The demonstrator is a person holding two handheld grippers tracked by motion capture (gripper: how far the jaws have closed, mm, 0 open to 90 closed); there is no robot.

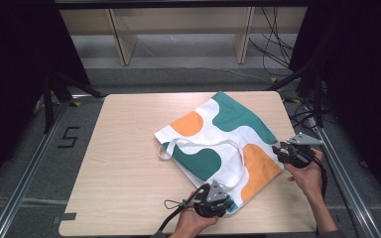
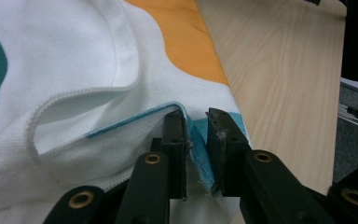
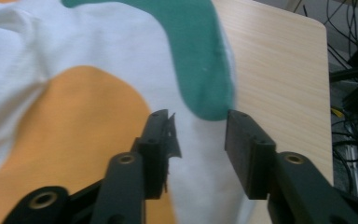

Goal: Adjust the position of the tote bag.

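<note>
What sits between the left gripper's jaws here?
In the left gripper view, a teal corner fold of the tote bag stands pinched between the left gripper jaws.

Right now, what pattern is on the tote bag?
White tote bag with wavy teal-green and orange blobs and white handles; clearest in the high view.

A light wooden table with rounded corners carries one thing. A white tote bag with teal and orange patches lies flat, right of centre, apparently reaching the near edge.
</note>
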